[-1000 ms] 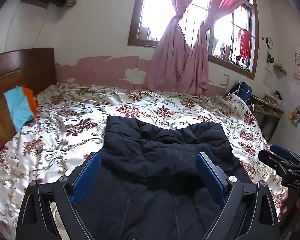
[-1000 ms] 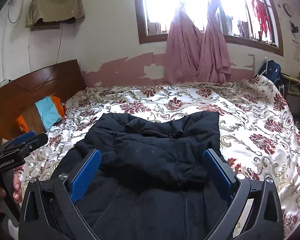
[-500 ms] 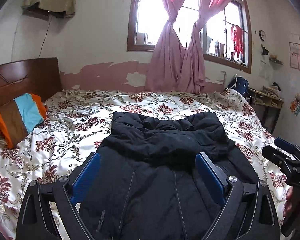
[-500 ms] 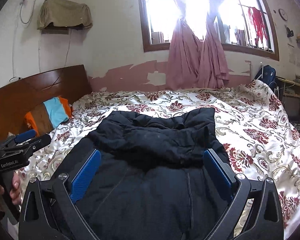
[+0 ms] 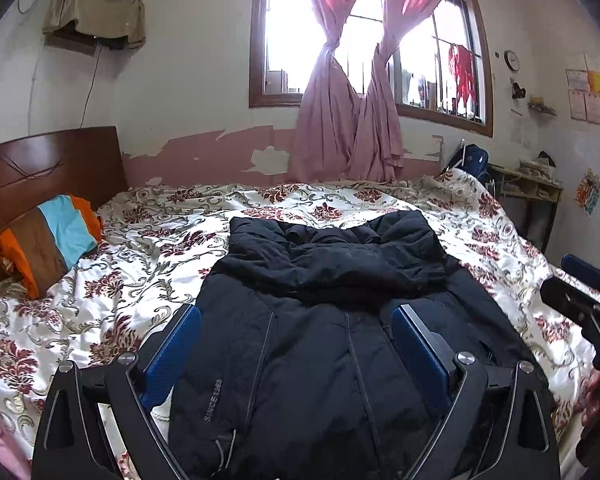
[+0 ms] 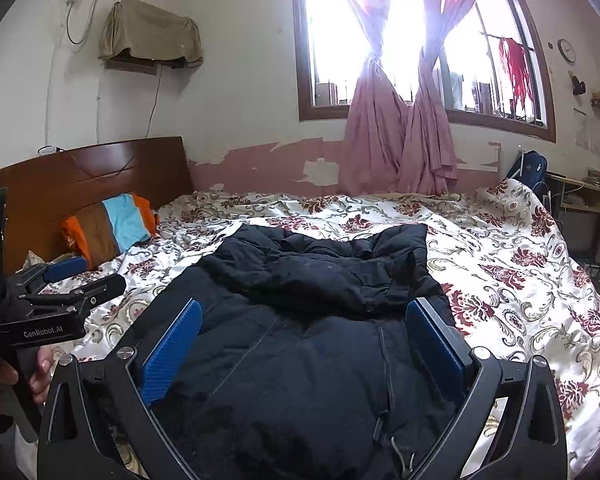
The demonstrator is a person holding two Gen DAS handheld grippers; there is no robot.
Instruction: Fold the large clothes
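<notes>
A large black padded jacket [image 5: 328,320] [image 6: 300,340] lies on the floral bedspread [image 5: 140,248], its upper part folded down over the body, its lower part toward me. My left gripper [image 5: 296,344] hangs open above the jacket's lower half, blue pads wide apart with nothing between them. My right gripper [image 6: 304,344] is open too, over the same part of the jacket. Each gripper shows at the edge of the other's view: the right gripper [image 5: 584,304] at the far right, the left gripper [image 6: 56,300] at the far left, held in a hand.
A striped orange, brown and blue pillow [image 5: 48,236] leans against the wooden headboard [image 5: 48,164] at the left. Tied pink curtains [image 5: 344,128] hang at the window behind the bed. A small desk [image 5: 532,188] and a blue backpack [image 5: 470,160] stand at the right.
Both grippers have drawn back and risen, so more of the jacket's lower body now shows. The jacket itself has not moved. Both stay open.
</notes>
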